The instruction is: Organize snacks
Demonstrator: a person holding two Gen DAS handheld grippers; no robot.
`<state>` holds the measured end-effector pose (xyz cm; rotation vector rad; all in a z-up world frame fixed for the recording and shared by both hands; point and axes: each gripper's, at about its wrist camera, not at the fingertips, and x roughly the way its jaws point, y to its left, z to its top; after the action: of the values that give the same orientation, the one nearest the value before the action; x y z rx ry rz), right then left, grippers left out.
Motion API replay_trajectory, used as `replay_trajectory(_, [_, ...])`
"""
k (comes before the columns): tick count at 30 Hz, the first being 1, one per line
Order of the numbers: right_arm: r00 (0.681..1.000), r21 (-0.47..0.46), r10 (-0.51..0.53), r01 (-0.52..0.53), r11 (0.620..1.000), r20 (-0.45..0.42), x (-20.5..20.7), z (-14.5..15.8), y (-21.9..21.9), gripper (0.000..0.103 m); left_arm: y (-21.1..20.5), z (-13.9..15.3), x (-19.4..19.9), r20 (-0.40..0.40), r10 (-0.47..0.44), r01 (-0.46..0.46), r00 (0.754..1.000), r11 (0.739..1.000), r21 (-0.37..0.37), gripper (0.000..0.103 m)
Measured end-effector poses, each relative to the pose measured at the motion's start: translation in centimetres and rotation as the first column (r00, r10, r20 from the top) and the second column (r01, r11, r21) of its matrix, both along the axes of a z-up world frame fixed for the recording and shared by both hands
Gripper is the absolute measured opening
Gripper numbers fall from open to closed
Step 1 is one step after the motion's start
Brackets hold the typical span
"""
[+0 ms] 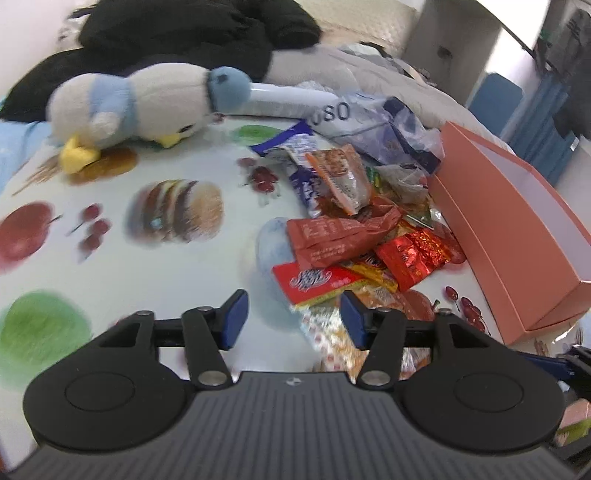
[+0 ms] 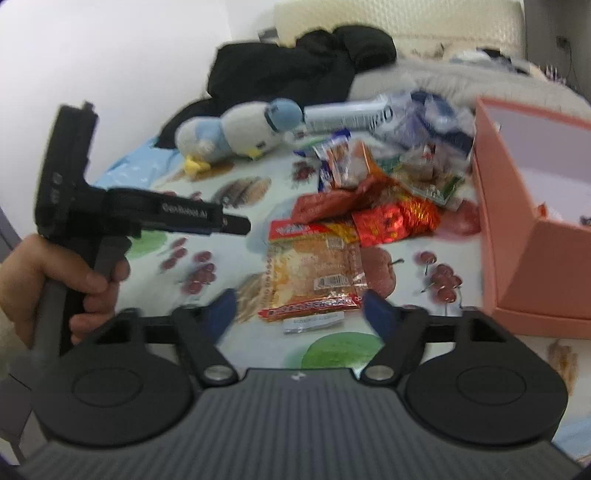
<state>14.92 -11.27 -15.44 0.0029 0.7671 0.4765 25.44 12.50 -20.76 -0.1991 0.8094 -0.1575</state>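
Snack pile (image 1: 354, 229) lay on fruit-print cloth (image 1: 155, 266), just L of pink box (image 1: 517, 236); several packets overlapped, some touching box's near wall. Box open, interior white, mostly bare as far as visible.

Nearest item: clear bread packet (image 2: 314, 269) w/ red band at each end. Long axis ran away from R wrist cam, far end tucked under pile, near end toward cam. Lay flat on cloth, white label (image 2: 314, 322) showing at near edge.

Above it: red foil packet (image 2: 395, 218), long axis roughly across R wrist view, crumpled. Brick-red wrapper (image 1: 332, 240) lay diagonally, upper end toward box. Blue-white sachets (image 1: 303, 173) and orange-edged packet (image 1: 343, 177) at far side of pile, pointing away.

R gripper (image 2: 301, 312) hung above near end of bread packet, jaws spread wide, nothing between pads, no contact seen.

L gripper (image 1: 293, 319) jaws apart, released, over near edge of pile; pads not pressing anything. In R wrist view a hand (image 2: 55, 284) held its handle at L.

Plush penguin (image 1: 140, 107) lay on its side beyond pile, beside white tube (image 1: 291, 99). Black clothing (image 1: 192, 33) behind. Frames blurred.
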Motion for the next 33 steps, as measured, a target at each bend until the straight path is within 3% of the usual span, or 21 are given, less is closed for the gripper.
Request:
replay_trajectory(5, [0.999,-0.013,0.003,-0.003,1.000,-0.041,2.9,-2.1,0.8,0.086,-1.6,0.1,3.8,0.044,-0.121,0.117,0.992,0.989,0.086,0.078])
replay_trajectory(8, [0.999,-0.027,0.016,-0.017,0.999,-0.039,4.4,-3.1,1.4,0.086,-3.1,-0.4,6.6,-0.027,-0.214,0.216,0.976,0.968,0.128,0.078])
replay_trajectory(10, [0.998,-0.037,0.045,-0.047,0.998,-0.054,5.4,-3.8,2.0,0.086,-4.2,-0.4,7.7,-0.020,-0.269,0.269,0.963,0.947,0.178,0.078])
replay_trajectory(18, [0.993,-0.147,0.110,-0.114,0.983,-0.034,6.5,-5.7,3.5,0.087,-8.1,-1.5,10.3,-0.024,-0.483,0.456,0.875,0.809,0.370,0.079])
replay_trajectory(21, [0.992,-0.161,0.125,-0.128,0.979,-0.023,6.5,-5.8,3.6,0.087,-9.1,-2.4,10.9,-0.046,-0.517,0.491,0.855,0.776,0.395,0.076])
replay_trajectory(24, [0.993,-0.159,0.118,-0.119,0.980,-0.019,6.5,-5.9,3.6,0.087,-9.4,-3.0,11.2,-0.071,-0.538,0.522,0.840,0.764,0.379,0.067])
replay_trajectory(27, [0.993,-0.160,0.118,-0.119,0.980,-0.016,6.5,-6.0,3.8,0.086,-9.2,-3.2,11.3,-0.073,-0.523,0.507,0.849,0.768,0.392,0.054])
replay_trajectory(33, [0.990,-0.165,0.136,-0.138,0.976,-0.023,6.2,-5.8,3.9,0.080,-9.1,-2.8,10.8,-0.084,-0.511,0.500,0.856,0.774,0.388,0.049])
